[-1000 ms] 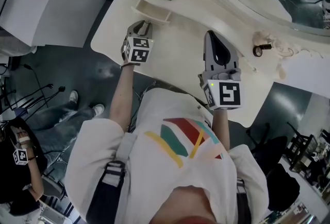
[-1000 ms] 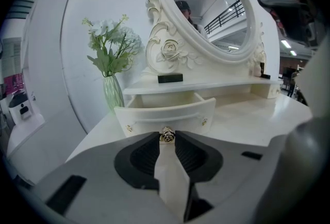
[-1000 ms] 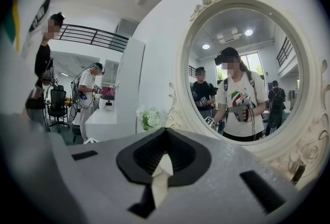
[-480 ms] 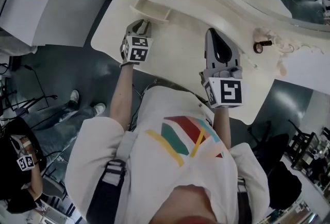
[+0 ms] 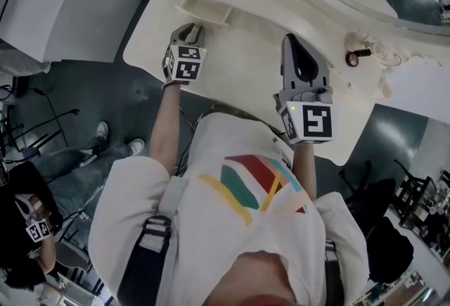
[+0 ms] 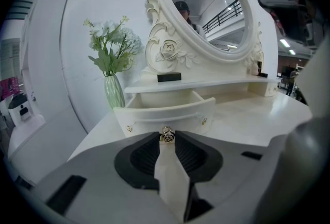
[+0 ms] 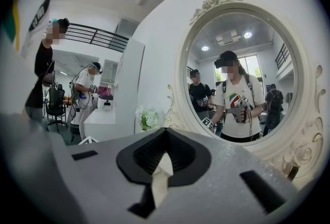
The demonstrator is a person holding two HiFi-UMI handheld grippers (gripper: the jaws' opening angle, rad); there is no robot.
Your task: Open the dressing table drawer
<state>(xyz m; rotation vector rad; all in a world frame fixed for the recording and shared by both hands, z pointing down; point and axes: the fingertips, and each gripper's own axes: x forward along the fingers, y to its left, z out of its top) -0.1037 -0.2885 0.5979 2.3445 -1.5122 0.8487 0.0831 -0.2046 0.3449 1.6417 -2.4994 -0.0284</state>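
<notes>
the left gripper (image 6: 166, 140) pinches the gold knob (image 6: 166, 134) of the drawer (image 6: 154, 114), pulled out straight ahead of it (tray showing); the right gripper (image 7: 165, 141), jaws pressed together, empty, faces the mirror (image 7: 242, 79).

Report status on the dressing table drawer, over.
Left gripper shut on the gold knob. Right gripper shut, empty, facing the mirror. Drawer pulled out, interior showing. Nothing blocking it.
</notes>
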